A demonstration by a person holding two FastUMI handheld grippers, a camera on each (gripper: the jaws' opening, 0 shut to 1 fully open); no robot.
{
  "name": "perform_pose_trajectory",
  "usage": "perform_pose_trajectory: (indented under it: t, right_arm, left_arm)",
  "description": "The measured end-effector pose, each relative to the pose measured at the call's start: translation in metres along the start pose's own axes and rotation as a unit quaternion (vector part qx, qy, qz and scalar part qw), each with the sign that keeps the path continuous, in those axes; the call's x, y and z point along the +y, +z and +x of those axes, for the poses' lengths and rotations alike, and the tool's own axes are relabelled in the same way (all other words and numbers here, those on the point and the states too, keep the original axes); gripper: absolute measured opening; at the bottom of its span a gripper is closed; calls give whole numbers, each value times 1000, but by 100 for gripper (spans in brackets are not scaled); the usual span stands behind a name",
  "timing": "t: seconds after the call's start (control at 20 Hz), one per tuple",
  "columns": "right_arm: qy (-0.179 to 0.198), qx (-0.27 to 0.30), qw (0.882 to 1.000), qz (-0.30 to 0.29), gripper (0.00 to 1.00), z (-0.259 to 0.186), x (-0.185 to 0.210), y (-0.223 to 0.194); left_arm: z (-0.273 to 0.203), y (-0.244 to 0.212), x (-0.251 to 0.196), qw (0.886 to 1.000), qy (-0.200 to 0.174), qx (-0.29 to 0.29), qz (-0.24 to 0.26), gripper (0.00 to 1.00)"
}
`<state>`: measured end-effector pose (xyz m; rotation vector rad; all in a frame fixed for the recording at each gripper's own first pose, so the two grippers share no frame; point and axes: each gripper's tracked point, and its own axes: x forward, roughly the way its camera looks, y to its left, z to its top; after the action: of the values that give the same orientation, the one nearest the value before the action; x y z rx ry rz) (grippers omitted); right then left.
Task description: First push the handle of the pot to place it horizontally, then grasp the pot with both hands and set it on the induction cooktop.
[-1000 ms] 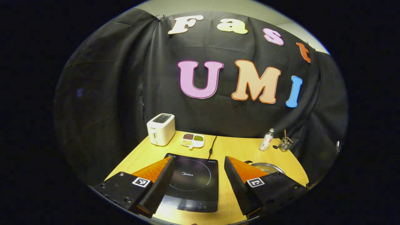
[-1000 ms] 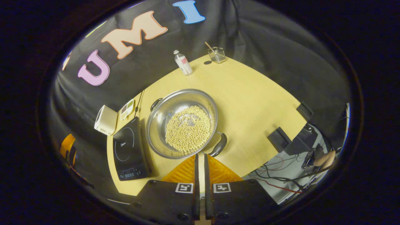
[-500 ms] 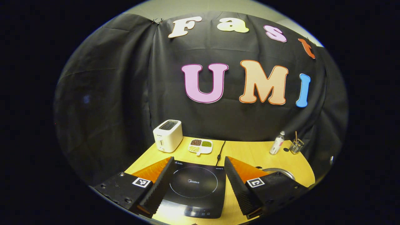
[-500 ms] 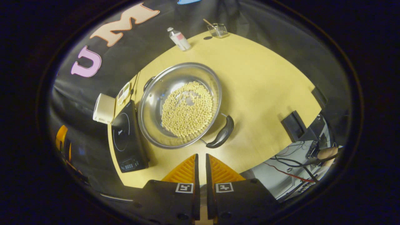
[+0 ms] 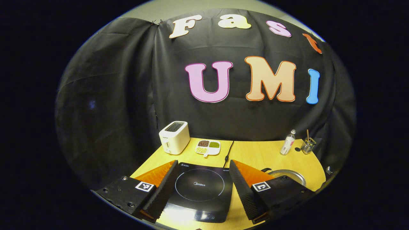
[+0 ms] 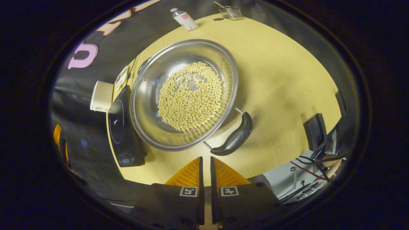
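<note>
A steel pot [image 6: 150, 92] holding yellow beans sits on the wooden table, with a black side handle [image 6: 235, 139] at its near right and a second one [image 6: 143, 62] at the far side. My right gripper [image 6: 204, 158] is shut, empty, just short of the near handle. The black induction cooktop [image 6: 119, 127] lies left of the pot. In the left gripper view, my left gripper [image 5: 203, 164] stands open above the cooktop [image 5: 199, 188], and the pot's rim [image 5: 287, 174] peeks out behind the right finger.
A white toaster [image 5: 174, 137], a divided dish of beans [image 5: 207, 147] and the cooktop's cord [image 5: 228, 150] stand at the back. A small bottle [image 5: 288, 142] and a glass with a stick [image 5: 307, 145] sit at the back right. Cables [image 6: 314, 163] hang past the table's edge.
My right gripper has come down and closer to the pot, which looms larger, its near handle now just ahead of the fingertips. The left gripper has shifted slightly; it stays open.
</note>
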<state>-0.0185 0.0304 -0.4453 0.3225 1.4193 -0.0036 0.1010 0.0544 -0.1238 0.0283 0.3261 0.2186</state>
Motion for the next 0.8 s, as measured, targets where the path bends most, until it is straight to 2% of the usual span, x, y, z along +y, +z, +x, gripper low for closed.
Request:
perform_pose_trajectory:
  t: [0.05,0.15,0.25,0.4,0.45,0.55,0.8]
  right_arm:
    - [0,4,1000,-1,12,1,-2,0]
    - [6,12,1000,5,12,3,-3,2]
    - [3,17,1000,5,11,5,-7,4]
    - [-3,17,1000,5,10,4,-14,13]
    - [-7,14,1000,5,10,3,-18,17]
    - [-9,10,1000,10,10,1,-27,25]
    - [-18,0,1000,9,11,-3,-42,49]
  left_arm:
    - [-1,-1,-2,1000,0,2,-1,96]
    - [0,-2,-5,1000,3,6,0,92]
    - [0,-6,-8,1000,7,10,1,96]
    - [-1,-8,-13,1000,11,14,1,93]
    - [-1,-8,-15,1000,11,14,-1,96]
    - [-2,-11,-17,1000,14,17,-3,92]
    - [0,-29,-20,999,23,40,-9,95]
